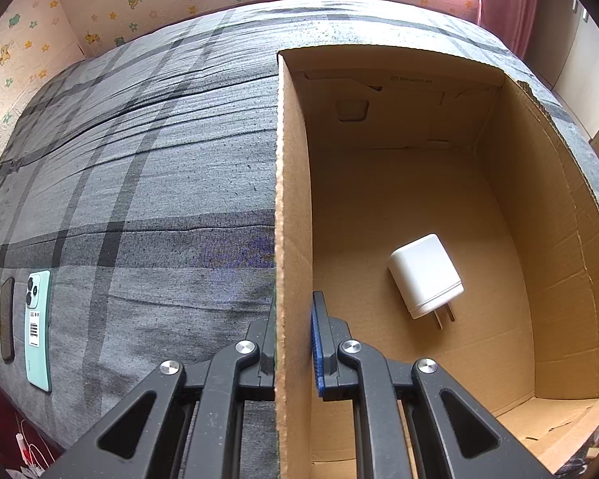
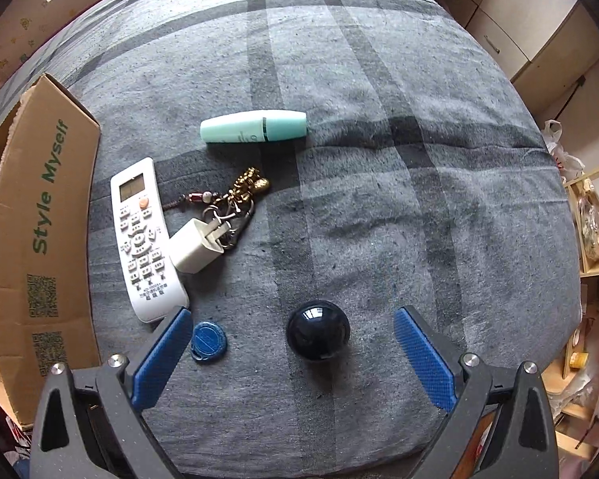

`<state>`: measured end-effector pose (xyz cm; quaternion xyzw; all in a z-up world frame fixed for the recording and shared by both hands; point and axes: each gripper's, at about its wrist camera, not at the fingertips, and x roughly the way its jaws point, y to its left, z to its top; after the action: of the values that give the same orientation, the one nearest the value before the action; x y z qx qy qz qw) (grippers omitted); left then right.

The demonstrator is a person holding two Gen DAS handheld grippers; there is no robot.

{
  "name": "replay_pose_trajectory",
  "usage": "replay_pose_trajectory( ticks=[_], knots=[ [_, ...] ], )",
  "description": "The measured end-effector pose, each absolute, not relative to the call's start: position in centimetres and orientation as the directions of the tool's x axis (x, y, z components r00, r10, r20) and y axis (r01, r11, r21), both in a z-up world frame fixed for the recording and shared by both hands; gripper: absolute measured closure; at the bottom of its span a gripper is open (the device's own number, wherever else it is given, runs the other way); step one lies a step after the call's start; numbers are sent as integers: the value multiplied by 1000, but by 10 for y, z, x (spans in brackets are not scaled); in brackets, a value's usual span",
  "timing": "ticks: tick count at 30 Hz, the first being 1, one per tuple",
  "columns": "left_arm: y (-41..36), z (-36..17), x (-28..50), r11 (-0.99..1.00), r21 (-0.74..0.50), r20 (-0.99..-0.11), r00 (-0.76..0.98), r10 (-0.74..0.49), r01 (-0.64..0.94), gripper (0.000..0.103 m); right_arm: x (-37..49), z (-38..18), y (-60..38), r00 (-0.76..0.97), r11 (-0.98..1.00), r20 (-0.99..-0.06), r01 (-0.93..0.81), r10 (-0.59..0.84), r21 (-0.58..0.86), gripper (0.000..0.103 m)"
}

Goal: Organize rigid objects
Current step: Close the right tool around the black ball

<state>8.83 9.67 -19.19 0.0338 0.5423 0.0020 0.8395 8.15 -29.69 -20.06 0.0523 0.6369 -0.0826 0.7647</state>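
Left gripper (image 1: 293, 343), fingers clamped on the cardboard box (image 1: 555, 207) wall, steadies it on the bed (image 2: 379, 159); right gripper (image 2: 293, 353), fingers wide, straddles the dark ball (image 2: 318, 329), six o'clock of the strewn clutter.

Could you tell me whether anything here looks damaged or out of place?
The cardboard box has a ragged, torn top edge along its right wall. On the bed, the small white charger lies tangled against the key ring and touches the remote.
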Motion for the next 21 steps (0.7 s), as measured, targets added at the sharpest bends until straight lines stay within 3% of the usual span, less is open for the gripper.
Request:
replay_pose_trajectory(
  ticks=[11,14,17,19,21],
  knots=[
    [97,-191,88,998,58,-910,413,38,35,91,73,-230,-313,126,970,-990,241,-55,-23,1],
    [97,-192,88,997,62,-909,414,42,36,91,71,-233,-315,126,971,-991,240,-48,-16,7],
    [96,-192,88,997,64,-909,414,43,35,91,73,-233,-315,123,973,-992,231,-42,-12,23],
    [96,-191,89,997,63,-909,414,43,36,91,73,-236,-314,114,974,-993,228,-30,-3,51],
    [97,-191,89,997,63,-910,413,42,36,91,75,-237,-311,104,975,-994,224,-25,-1,62]
  ],
)
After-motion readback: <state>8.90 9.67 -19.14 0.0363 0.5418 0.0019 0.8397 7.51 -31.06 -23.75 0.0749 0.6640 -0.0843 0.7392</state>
